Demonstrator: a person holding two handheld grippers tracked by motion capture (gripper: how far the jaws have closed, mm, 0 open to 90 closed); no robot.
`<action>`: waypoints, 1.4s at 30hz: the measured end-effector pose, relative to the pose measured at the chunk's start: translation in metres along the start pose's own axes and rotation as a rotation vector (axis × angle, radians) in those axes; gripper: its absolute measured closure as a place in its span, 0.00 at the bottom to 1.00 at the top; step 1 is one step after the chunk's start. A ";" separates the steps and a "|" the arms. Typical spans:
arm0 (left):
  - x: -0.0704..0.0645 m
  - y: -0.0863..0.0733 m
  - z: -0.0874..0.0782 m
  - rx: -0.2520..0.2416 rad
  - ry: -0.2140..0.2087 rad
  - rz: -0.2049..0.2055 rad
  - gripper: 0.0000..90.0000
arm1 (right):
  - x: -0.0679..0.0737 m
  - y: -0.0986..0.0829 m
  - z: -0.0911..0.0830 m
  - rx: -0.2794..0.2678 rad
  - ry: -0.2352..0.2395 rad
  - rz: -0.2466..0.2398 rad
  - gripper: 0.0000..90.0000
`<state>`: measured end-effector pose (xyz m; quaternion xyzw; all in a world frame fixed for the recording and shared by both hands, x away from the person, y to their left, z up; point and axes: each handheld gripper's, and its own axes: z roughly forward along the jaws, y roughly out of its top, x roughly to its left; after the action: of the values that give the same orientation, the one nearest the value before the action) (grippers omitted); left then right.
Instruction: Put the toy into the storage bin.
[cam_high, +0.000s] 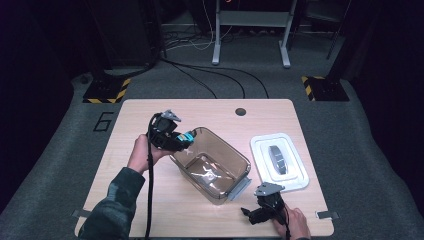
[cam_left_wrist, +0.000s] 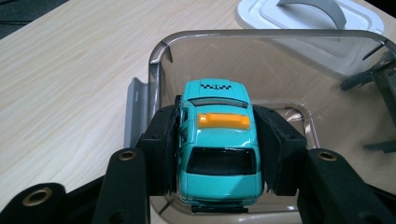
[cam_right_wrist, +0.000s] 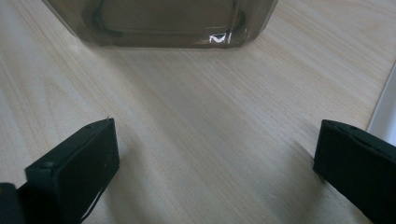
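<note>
The counter (cam_high: 150, 210) carries everything, and at its middle sits the clear smoky bin (cam_high: 235, 161), open-topped, with its white lid (cam_high: 295, 172) lying flat just beside it at about three o'clock. Your left gripper (cam_high: 186, 138) hangs over the bin's rim at roughly ten o'clock of the bin, its fingers (cam_left_wrist: 161, 154) clenched on the flanks of the small teal toy taxi (cam_left_wrist: 219, 147), whose nose points out over the bin's floor. The taxi is thus in the air above the bin's near corner, not yet resting on anything. Your right gripper (cam_high: 250, 214) waits low on the counter at about five o'clock of the bin, its fingers (cam_right_wrist: 74, 172) spread wide with nothing between them and the bin's wall ahead. To finish the placing well, I judge you should carry the taxi further inward, toward the bin's centre, so neither finger catches the rim, then lower it until the wheels are close to the floor before you let go; dropped from height, a wheeled toy would likely roll or bounce against the wall. Open the fingers slowly and evenly, then lift straight up. The right gripper could steady the bin's wall if it starts to slide.
</note>
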<state>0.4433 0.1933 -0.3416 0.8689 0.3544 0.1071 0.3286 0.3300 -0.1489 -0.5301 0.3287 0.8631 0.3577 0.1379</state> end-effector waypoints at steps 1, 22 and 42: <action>0.000 0.002 0.002 0.002 0.002 0.004 0.58 | 0.000 0.000 0.000 0.000 0.000 0.000 0.00; -0.001 0.019 0.043 0.089 -0.010 -0.053 0.59 | 0.000 0.000 0.000 0.002 0.002 -0.007 0.00; 0.001 0.026 0.077 0.176 0.025 -0.096 0.59 | 0.000 0.000 0.000 0.002 0.002 -0.007 0.00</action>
<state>0.4902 0.1424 -0.3836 0.8750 0.4076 0.0703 0.2514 0.3302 -0.1493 -0.5301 0.3253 0.8648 0.3568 0.1380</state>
